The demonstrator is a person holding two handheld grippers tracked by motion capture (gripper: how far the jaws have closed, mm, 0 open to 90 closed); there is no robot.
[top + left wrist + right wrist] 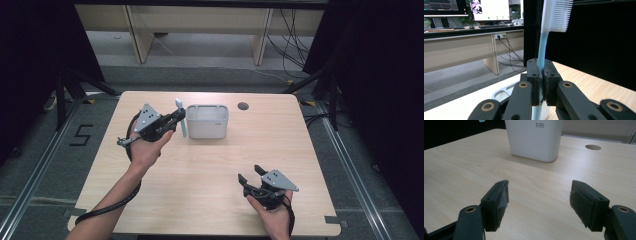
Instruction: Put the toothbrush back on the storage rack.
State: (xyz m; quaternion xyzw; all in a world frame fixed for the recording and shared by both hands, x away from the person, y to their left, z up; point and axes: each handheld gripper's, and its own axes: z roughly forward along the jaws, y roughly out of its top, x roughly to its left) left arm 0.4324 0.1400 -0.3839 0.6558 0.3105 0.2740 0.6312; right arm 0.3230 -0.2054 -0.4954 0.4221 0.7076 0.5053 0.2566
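Note:
A light blue toothbrush [542,42] with white bristles stands upright, its handle clamped between the jaws of my left gripper [542,82]. In the high view the left gripper [177,120] holds the toothbrush [181,116] just left of a white rectangular container [207,121] at the table's far middle. My right gripper [250,174] rests near the front right of the table, jaws wide apart and empty. In the right gripper view the right gripper [539,195] points at the white container [534,138], which stands well ahead of it.
A round cable hole [243,106] sits in the wooden table [210,175] right of the container. Beyond the table's far edge are a desk's legs and cables on the floor. Dark curtains flank both sides.

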